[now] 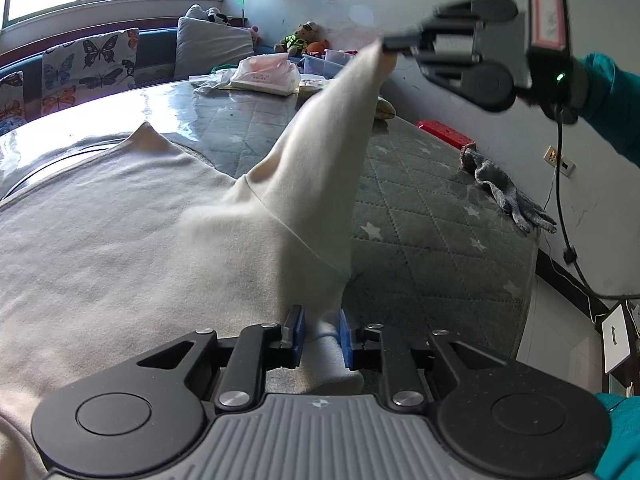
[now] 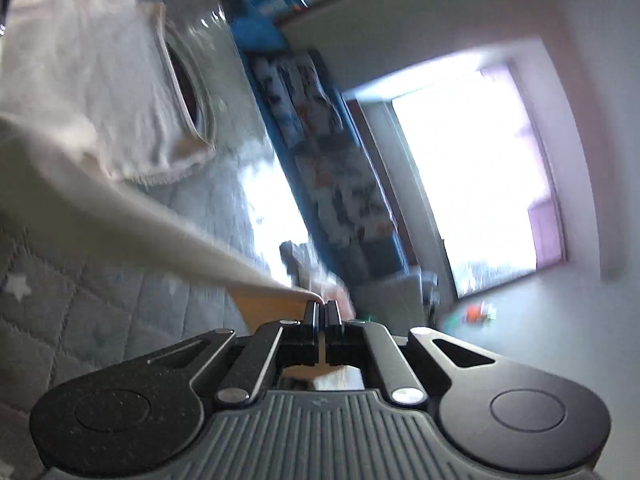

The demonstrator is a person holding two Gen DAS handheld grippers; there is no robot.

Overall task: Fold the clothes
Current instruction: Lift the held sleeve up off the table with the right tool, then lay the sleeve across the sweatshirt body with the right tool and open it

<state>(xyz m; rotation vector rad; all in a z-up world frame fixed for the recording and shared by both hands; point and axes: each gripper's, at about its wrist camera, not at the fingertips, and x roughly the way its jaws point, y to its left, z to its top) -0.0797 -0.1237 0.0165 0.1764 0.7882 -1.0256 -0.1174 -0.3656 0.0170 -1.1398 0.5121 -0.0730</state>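
A cream long-sleeved shirt point(image 1: 120, 232) lies spread on a grey quilted mattress point(image 1: 420, 232). My left gripper point(image 1: 322, 334) is shut on the shirt's side near the armpit, with fabric bunched between its blue pads point(image 1: 297, 332). My right gripper point(image 1: 394, 45) is shut on the cuff of the sleeve point(image 1: 332, 152) and holds it stretched up and away above the mattress. In the blurred right wrist view the right gripper point(image 2: 321, 312) pinches the sleeve end point(image 2: 160, 224), and the shirt body with its neck opening point(image 2: 100, 92) lies at the upper left.
A grey knitted glove point(image 1: 504, 192) and a red object point(image 1: 444, 134) lie at the mattress's right edge. Plastic bags point(image 1: 264, 74), boxes and soft toys point(image 1: 300, 38) sit at the far end. Butterfly cushions point(image 1: 88, 68) line the left. A cable point(image 1: 560, 200) hangs from the right gripper.
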